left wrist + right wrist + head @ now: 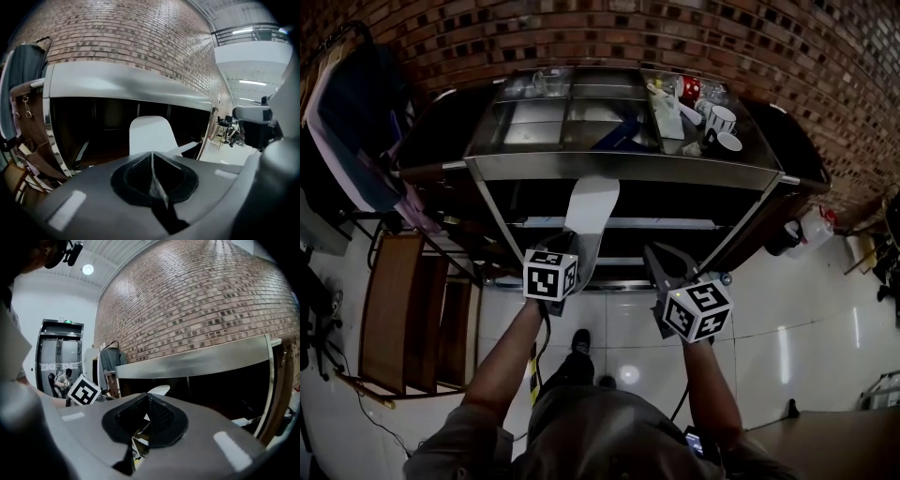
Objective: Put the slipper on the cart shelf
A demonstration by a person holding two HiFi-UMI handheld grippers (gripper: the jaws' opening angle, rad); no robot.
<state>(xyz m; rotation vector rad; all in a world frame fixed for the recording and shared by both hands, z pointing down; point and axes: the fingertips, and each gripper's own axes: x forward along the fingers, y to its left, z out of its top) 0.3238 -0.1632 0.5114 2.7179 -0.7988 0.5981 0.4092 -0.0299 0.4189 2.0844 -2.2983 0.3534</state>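
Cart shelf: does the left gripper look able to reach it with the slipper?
Probably yes: the left gripper, shut on the slipper, points at the shelf, and nothing visible stands between them.

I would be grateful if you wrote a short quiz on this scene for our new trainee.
1. True or false: the left claw is shut on the white slipper.
2. Multiple choice: where do the white mugs stand? A) on top of the cart; B) on the floor; C) on a wooden chair.
3. Short answer: what does the right claw hold?

Key: 1 true; 2 A; 3 nothing, it is shut and empty.
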